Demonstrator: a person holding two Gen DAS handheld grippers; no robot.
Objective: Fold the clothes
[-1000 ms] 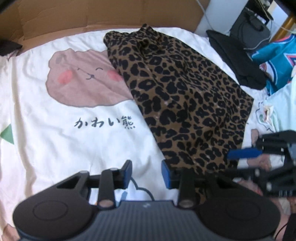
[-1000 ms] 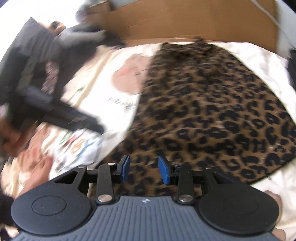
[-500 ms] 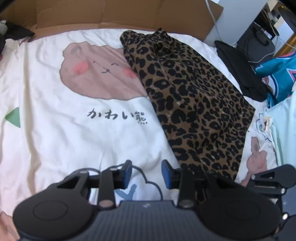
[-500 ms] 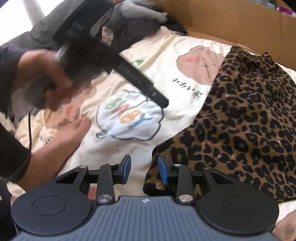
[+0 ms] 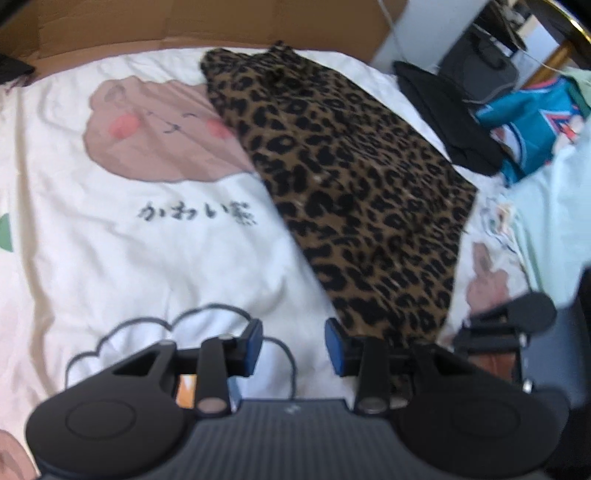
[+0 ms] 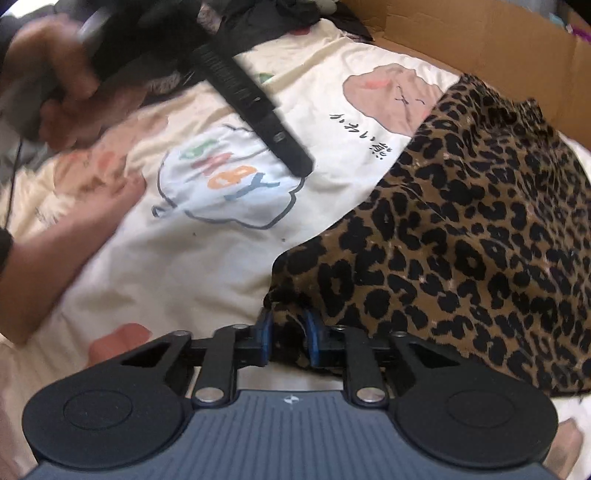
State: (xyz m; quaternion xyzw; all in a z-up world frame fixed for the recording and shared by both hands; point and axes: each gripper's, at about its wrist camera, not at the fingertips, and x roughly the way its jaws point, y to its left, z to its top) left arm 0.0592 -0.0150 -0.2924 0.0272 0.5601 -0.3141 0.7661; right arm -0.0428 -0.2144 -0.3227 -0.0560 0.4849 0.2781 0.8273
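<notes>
On cream printed bedsheet (image 5: pixel 110 258): leopard garment (image 5: pixel 351 177); cardboard (image 6: pixel 480 40) behind, seemingly.

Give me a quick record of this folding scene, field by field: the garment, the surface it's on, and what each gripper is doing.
garment: leopard-print garment, spread flat
surface: cream bedsheet with bear and cloud cartoons
right gripper: jaws have just been closing, now pinching the garment's near corner
left gripper: open over the sheet beside the garment's edge, nothing between the pads
background: cardboard behind the sheet
</notes>
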